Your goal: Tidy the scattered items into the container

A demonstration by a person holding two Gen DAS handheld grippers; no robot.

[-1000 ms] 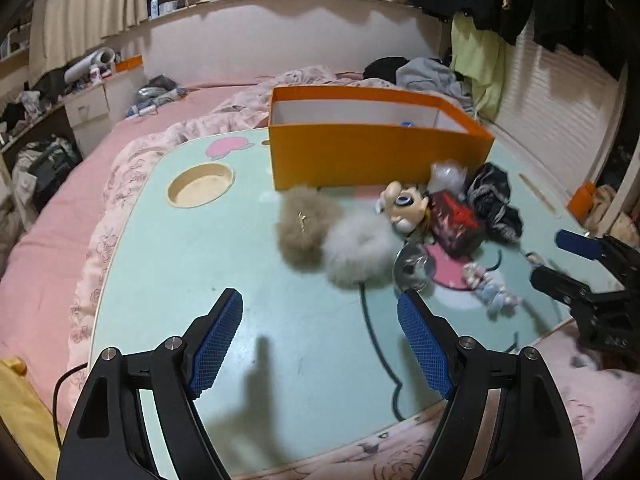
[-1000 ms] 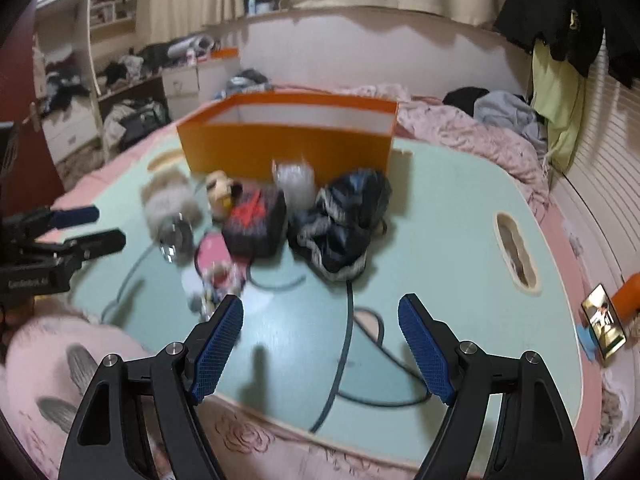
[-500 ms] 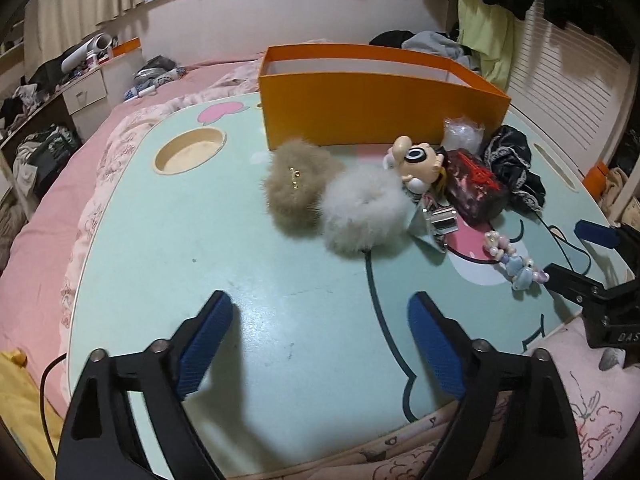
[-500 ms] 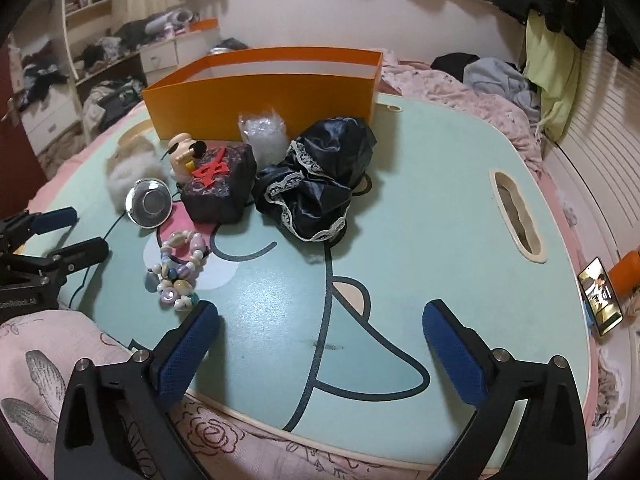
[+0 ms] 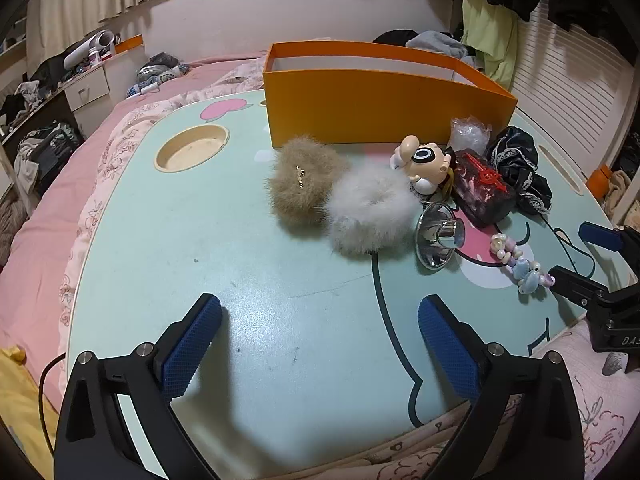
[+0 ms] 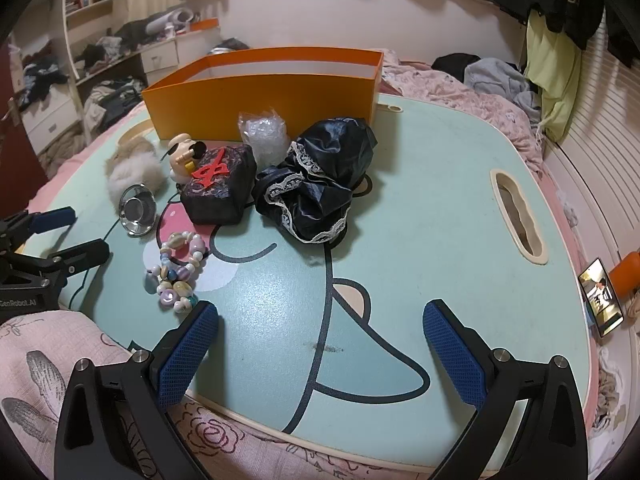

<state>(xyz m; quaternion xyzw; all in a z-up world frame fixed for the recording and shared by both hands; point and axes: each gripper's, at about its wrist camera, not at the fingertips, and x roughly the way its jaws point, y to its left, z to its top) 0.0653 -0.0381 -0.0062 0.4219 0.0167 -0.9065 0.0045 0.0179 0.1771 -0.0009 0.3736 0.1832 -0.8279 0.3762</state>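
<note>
Both claws, left claw (image 5: 319, 314) and right claw (image 6: 320, 320), have just spread apart, empty; box (image 5: 384, 108) interior hidden.

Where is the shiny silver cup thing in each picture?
Left wrist view: the shiny silver cup lies on its side right of centre, touching the white fluffy scrunchie, with the bead bracelet to its right.
Right wrist view: the cup is at the left, in front of the white scrunchie, above and left of the bracelet.
Shared landmark: the orange box stands behind everything in both.
</note>
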